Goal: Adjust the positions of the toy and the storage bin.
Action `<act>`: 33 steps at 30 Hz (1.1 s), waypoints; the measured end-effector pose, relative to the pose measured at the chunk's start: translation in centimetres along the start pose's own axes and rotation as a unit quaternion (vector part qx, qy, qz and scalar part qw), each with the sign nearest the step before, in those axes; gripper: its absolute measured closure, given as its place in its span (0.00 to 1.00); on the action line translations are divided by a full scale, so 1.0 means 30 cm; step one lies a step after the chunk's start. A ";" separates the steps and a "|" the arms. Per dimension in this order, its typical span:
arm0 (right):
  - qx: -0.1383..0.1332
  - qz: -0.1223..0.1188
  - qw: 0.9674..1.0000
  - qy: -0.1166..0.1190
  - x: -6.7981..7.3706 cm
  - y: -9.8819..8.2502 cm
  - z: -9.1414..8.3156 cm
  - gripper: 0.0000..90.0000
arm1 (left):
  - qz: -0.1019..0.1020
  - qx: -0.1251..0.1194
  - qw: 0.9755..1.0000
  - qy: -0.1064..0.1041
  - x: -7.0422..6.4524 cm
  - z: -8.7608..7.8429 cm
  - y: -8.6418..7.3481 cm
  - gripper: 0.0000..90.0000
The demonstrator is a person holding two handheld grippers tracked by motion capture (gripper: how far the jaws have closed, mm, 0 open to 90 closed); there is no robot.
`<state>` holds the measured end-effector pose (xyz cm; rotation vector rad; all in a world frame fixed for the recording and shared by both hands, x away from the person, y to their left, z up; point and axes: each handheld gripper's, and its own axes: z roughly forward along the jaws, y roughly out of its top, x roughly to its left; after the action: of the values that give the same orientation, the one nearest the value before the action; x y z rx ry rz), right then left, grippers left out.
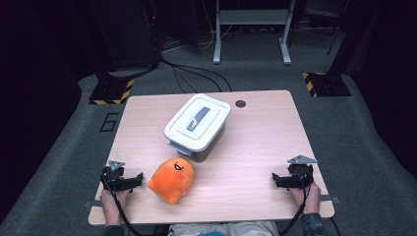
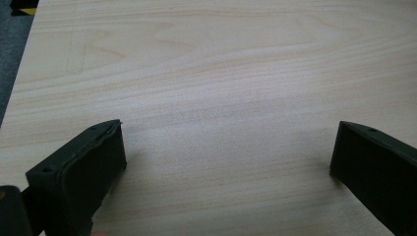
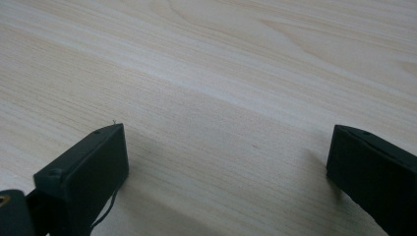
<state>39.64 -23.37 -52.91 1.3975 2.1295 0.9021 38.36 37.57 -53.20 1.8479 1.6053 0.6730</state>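
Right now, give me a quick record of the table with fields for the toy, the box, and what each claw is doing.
toy: orange plush toy with a smiling face, lying near the front of the table
box: white box behind the toy, lid on, grey handle on top
left claw: open, holding nothing, beside the toy, low over bare wood
right claw: open, holding nothing, near the table's right front, apart from both things
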 end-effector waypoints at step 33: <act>-0.007 -0.052 0.997 0.055 0.133 0.066 -0.102 0.03 | -0.001 0.001 1.000 0.001 -0.001 0.000 0.000 0.00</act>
<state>37.28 -20.01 -49.38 1.2443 2.2495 0.9725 38.35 37.54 -53.18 1.8463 1.6090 0.6726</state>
